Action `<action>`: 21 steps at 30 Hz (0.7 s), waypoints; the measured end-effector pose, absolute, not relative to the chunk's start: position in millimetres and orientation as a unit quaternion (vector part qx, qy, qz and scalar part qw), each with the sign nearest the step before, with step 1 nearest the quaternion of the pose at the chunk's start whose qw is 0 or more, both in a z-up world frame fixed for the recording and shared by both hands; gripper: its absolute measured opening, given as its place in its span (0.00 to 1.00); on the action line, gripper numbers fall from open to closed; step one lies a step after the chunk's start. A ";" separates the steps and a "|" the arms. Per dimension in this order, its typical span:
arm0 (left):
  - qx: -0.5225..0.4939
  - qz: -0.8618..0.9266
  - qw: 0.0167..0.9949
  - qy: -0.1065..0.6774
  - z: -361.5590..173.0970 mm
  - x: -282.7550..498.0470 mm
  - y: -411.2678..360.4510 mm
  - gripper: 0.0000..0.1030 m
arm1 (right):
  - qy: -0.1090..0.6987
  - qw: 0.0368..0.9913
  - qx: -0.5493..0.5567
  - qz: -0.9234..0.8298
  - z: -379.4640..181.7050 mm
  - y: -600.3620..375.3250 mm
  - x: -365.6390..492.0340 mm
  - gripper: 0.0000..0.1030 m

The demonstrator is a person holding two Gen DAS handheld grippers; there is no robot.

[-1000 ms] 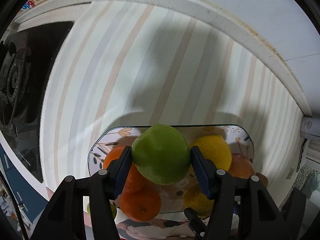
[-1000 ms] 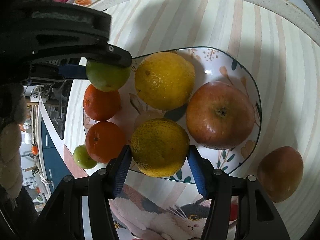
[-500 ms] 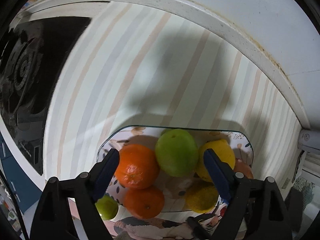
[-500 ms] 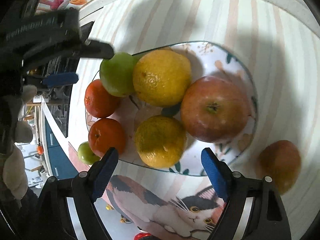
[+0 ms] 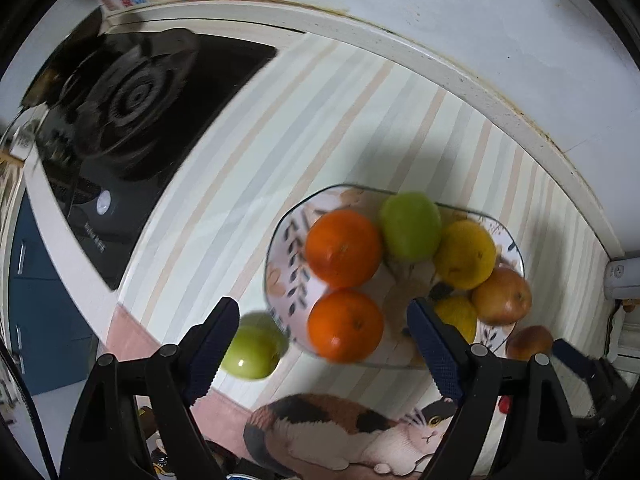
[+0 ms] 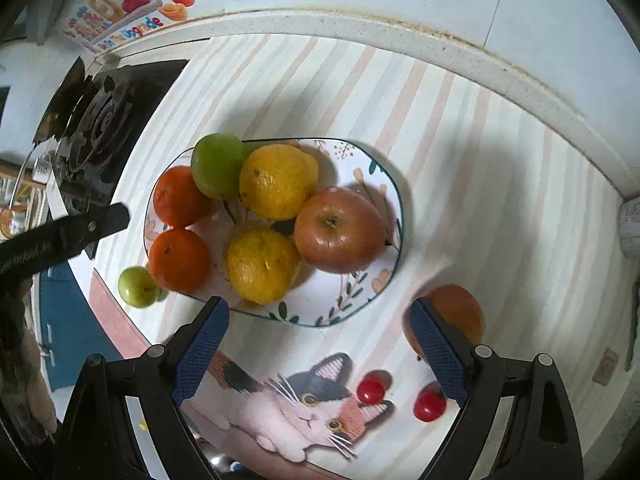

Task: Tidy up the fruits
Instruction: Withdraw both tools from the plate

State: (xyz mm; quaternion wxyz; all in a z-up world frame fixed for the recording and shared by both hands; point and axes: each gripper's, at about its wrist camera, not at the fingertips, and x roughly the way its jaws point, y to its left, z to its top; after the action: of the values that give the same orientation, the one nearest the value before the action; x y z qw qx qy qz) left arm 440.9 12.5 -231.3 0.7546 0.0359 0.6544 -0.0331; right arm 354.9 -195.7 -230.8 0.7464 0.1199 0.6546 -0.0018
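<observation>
Two fruits have just been let go onto the plate: the green apple by the left claw, the lower yellow citrus by the right claw; six now sit there. Left claw is spread and empty, aimed straight down; right claw's jaws are opening, nothing between them. Likely remaining: small green fruit and reddish apple on the desk.

Striped counter, plate, stray apples, hob
</observation>
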 end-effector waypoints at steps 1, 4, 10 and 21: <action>0.035 -0.031 0.758 0.650 -228.3 435.5 15.3 0.83 | 0.653 0.748 0.117 -0.002 -228.0 -195.9 351.7 0.91; 0.028 -0.027 0.768 0.639 -219.2 418.4 25.1 0.83 | 0.648 0.753 0.112 -0.001 -220.2 -193.2 341.3 0.91; 0.037 -0.025 0.795 0.605 -194.0 384.1 27.9 0.83 | 0.634 0.767 0.098 0.007 -196.2 -192.7 316.6 0.91; 0.029 -0.051 0.831 0.553 -133.8 316.9 24.4 0.83 | 0.583 0.809 0.062 0.029 -117.6 -182.6 266.7 0.91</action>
State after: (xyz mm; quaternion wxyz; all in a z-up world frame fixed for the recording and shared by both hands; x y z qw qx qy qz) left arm 316.9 24.4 -133.8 0.8313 0.0290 0.5527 -0.0511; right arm 266.7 -182.6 -117.6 0.8093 0.0619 0.5834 0.0287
